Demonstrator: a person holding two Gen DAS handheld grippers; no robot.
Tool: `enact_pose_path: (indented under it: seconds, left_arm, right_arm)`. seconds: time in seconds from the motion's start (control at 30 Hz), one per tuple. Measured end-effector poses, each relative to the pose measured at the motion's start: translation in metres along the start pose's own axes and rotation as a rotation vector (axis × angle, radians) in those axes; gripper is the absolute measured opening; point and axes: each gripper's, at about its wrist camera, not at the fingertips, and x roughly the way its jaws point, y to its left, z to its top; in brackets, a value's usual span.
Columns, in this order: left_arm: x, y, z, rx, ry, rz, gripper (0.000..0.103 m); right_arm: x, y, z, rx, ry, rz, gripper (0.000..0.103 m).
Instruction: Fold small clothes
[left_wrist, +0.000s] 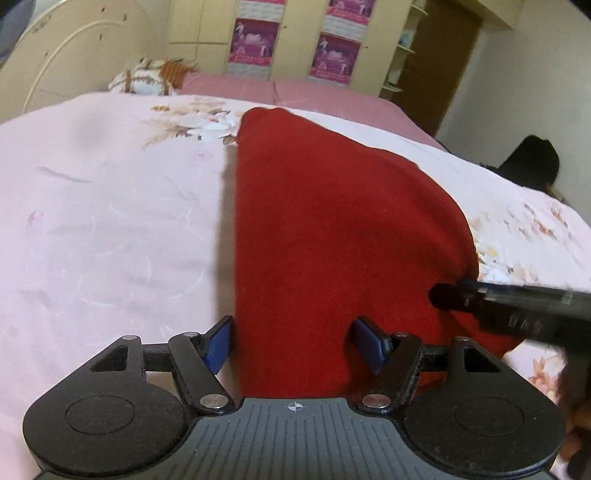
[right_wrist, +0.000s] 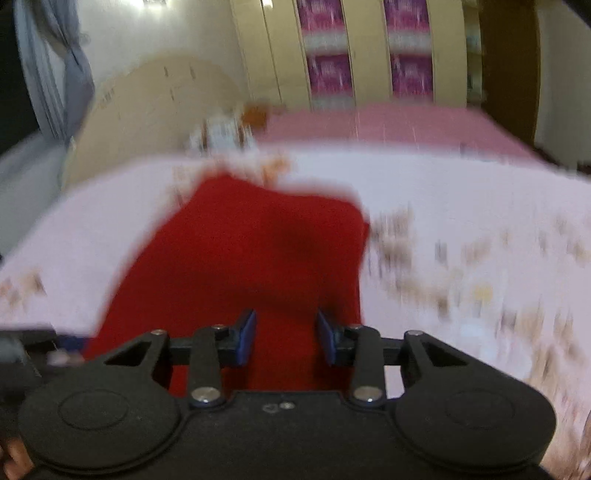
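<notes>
One dark red knitted garment (left_wrist: 332, 229) lies flat on the pale pink floral bedspread (left_wrist: 110, 221), filling the frame's centre. The left gripper (left_wrist: 295, 343) has its blue pads spread wide, straddling the cloth's near left edge without pinching. The right gripper (right_wrist: 286, 336), blurred, stands narrower, jaws parted over the red cloth; whether they touch it I cannot tell.
</notes>
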Motion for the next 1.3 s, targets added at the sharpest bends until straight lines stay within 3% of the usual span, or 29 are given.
enact_pose_path:
  seconds: [0.3,0.4,0.53,0.57,0.7,0.87,1.03,1.17,1.3]
  left_arm:
    - [-0.020,-0.013,0.002,0.027,-0.006,0.049,0.072]
    - [-0.013,-0.020,-0.002,0.043,0.011,0.063,0.090]
    - [-0.012,-0.029,-0.010,0.068,0.015,0.066,0.094]
    - [-0.014,-0.030,-0.011,0.060,0.016,0.065,0.103]
    - [-0.010,-0.030,-0.011,0.039,0.042,0.063,0.103]
    - [-0.005,-0.025,-0.011,-0.031,0.085,0.080,0.103]
    - [-0.004,-0.019,-0.009,-0.096,0.124,0.072,0.103]
    - [-0.015,-0.019,-0.008,-0.097,0.093,0.089,0.103]
    - [-0.031,-0.024,0.002,-0.052,-0.002,0.094,0.103]
  right_arm:
    - [-0.035,0.025,-0.003,-0.010,-0.088,-0.047,0.044]
    - [-0.016,0.023,-0.017,-0.040,-0.004,-0.111,0.044]
    - [-0.022,0.023,-0.014,-0.008,-0.023,-0.103,0.044]
    - [-0.025,0.022,-0.014,0.007,-0.030,-0.099,0.044]
    - [-0.021,0.015,-0.021,0.015,0.008,-0.126,0.047]
    - [-0.020,0.004,-0.025,0.093,0.024,-0.096,0.050]
    - [-0.021,0.003,-0.028,0.091,0.019,-0.094,0.053]
    - [-0.021,0.001,-0.026,0.098,0.025,-0.086,0.054]
    - [-0.036,0.008,-0.017,0.067,-0.034,-0.084,0.053]
